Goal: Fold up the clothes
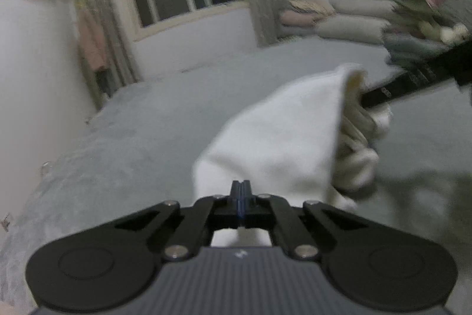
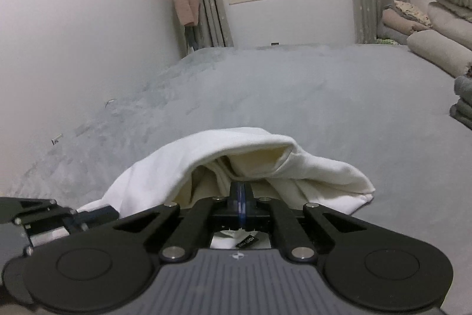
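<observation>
Across the grey fleece-covered bed, both claws, left and right, are pinching the bunched white cotton garment; thin bites risk slipping, collapsing the fold.

A grey-blue bed carries a white garment and stacked bedding at its far side.
</observation>
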`<action>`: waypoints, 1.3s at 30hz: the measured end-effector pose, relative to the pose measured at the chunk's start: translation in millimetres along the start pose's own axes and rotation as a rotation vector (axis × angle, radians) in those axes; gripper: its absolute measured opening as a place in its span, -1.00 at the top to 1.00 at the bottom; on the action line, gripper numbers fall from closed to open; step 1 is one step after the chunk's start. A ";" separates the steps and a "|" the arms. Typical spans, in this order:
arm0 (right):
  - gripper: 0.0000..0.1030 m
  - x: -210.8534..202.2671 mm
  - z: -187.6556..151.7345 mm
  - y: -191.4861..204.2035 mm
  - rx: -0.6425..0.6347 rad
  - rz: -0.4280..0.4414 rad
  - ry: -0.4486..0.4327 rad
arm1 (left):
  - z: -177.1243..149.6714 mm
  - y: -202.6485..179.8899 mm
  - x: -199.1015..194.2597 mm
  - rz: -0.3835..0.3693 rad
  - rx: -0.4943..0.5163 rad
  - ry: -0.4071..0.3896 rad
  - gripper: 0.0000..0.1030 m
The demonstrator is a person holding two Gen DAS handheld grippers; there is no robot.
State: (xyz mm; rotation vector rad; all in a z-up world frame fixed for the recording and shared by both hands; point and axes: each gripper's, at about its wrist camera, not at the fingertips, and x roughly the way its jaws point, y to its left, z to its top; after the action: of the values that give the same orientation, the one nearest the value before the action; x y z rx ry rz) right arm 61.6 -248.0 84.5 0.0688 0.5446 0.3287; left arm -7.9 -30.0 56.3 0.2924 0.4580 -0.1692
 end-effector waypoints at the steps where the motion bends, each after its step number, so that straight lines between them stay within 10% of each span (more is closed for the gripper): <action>1: 0.95 -3.2 -0.3 1.8 -0.005 -0.002 -0.005 | 3.0 6.4 -4.3 0.008 -0.023 -0.016 1.00; 4: 0.93 3.8 -1.4 1.5 0.001 -0.014 0.006 | 10.2 18.8 -14.7 0.009 -0.063 -0.053 1.00; 6: 0.48 10.8 -6.2 -0.1 0.023 -0.017 0.042 | 11.2 18.8 -13.9 0.009 -0.052 -0.042 1.00; 8: -0.52 17.6 -9.9 -3.6 0.053 -0.042 0.068 | 5.9 16.3 -6.4 -0.006 -0.039 -0.001 1.00; 9: -0.56 18.7 -11.6 -6.7 0.070 -0.053 0.064 | 3.1 14.7 -2.1 -0.009 -0.033 0.019 1.00; 18: -0.46 44.4 -28.5 -1.1 -0.004 -0.105 0.152 | -7.6 4.9 6.5 -0.012 0.000 0.051 0.88; 22: 1.00 44.7 -25.8 -3.3 0.038 -0.049 0.176 | -10.0 5.4 9.1 -0.005 0.004 0.067 0.96; 29: 0.99 -2.2 2.7 -7.5 0.047 -0.086 -0.012 | -5.0 12.8 0.0 0.006 -0.022 0.043 1.00; 33: 0.92 5.7 -0.1 -14.0 0.062 -0.059 0.057 | -5.3 10.9 0.3 0.010 -0.007 0.048 1.00; 39: 0.16 19.9 -12.4 -30.2 0.176 -0.034 0.153 | -8.6 -2.3 0.8 -0.001 0.044 0.038 0.56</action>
State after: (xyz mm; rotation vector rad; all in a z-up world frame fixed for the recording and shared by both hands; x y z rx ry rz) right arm 79.9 -270.4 59.4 0.2057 0.7245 0.2535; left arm -11.2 -29.5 48.0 0.3388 0.4927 -0.1749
